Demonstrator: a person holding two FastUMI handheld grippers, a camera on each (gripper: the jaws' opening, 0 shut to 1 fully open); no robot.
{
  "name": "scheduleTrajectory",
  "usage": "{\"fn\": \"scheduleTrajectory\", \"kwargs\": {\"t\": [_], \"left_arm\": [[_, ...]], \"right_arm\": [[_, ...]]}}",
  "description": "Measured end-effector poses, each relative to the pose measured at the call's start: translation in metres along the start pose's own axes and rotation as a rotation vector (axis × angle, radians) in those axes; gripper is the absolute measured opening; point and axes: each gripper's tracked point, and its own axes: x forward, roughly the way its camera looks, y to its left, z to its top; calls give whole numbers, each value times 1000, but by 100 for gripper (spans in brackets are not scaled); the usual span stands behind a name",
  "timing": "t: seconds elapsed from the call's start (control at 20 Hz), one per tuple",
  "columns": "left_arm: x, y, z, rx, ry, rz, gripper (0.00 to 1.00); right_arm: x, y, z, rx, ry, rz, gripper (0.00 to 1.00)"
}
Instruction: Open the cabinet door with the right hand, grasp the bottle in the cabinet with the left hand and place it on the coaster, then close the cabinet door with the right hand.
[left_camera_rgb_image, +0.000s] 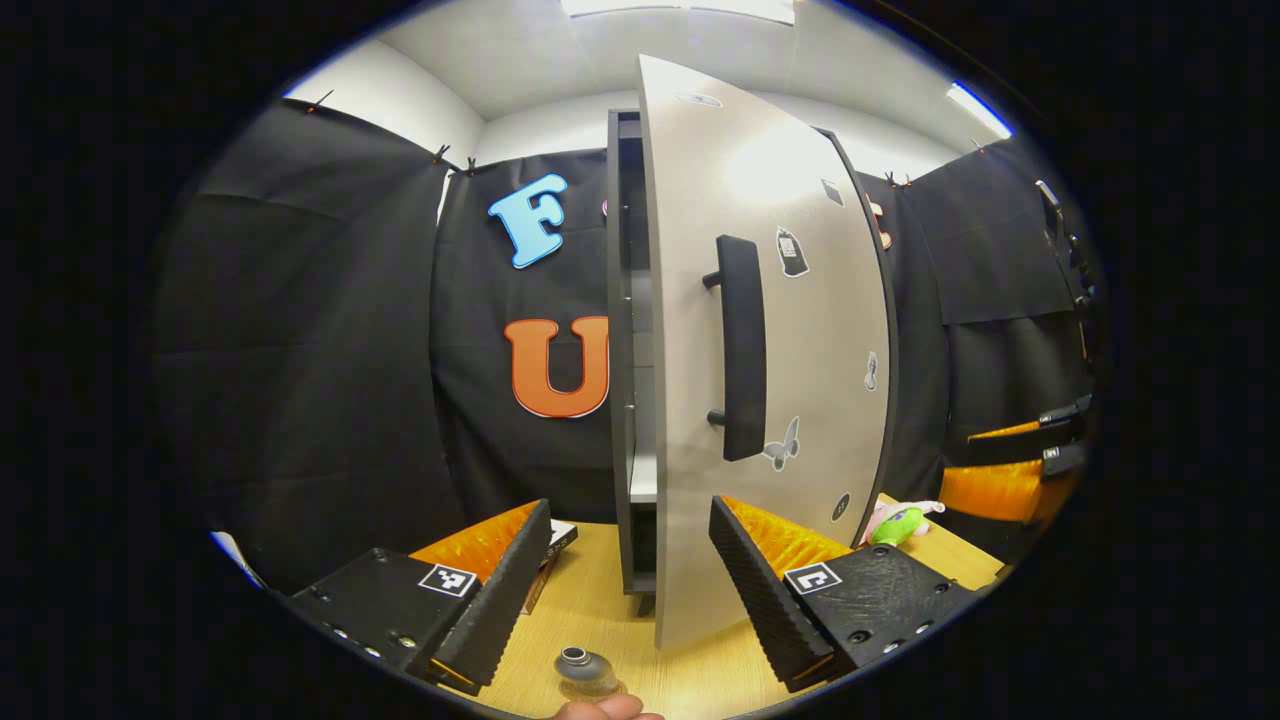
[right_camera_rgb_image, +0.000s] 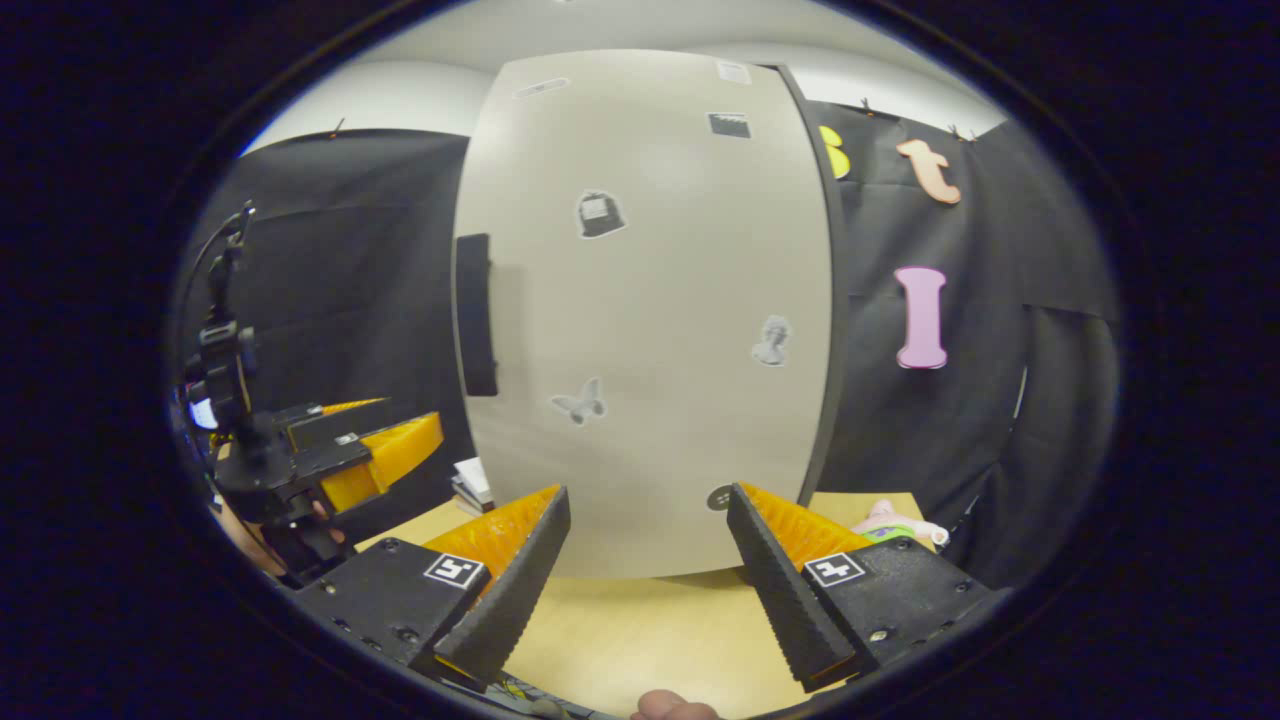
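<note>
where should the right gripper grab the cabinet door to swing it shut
Grip the door's black vertical handle near its middle, with the right gripper coming straight at the door's face. The bar stands off the panel on two posts, so an open finger can likely slide behind it.

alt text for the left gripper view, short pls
A tall pale cabinet door with a dark vertical handle stands partly open on a wooden table, straight ahead of the open left gripper. A small bottle sits on the table between the fingers, at the bottom edge; a green and pink toy lies at right.
</note>
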Motion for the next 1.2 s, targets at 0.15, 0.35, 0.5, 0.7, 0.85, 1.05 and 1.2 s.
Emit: {"fn": "scheduleTrajectory", "kwargs": {"t": [0.15,0.35,0.5,0.7,0.85,1.05,1.2], "left_arm": [[4,-6,9,8,-34,-10,96],[8,-17,11,-5,-39,-55,96],[10,-14,8,-5,-52,-61,96],[10,-15,4,-13,-46,-69,96],[10,-16,4,-20,-45,-72,96],[15,-16,4,-35,-49,-73,96],[13,-16,-1,-44,-30,-70,96]], "right_arm": [[2,-12,19,71,-90,-77,97],[-6,-22,31,45,-145,-139,99],[-10,-22,29,51,-134,-135,99],[-11,-24,29,83,-129,-140,99],[-12,-24,24,70,-106,-132,95],[-12,-25,24,82,-116,-131,99],[-15,-26,19,75,-97,-124,95]]}}
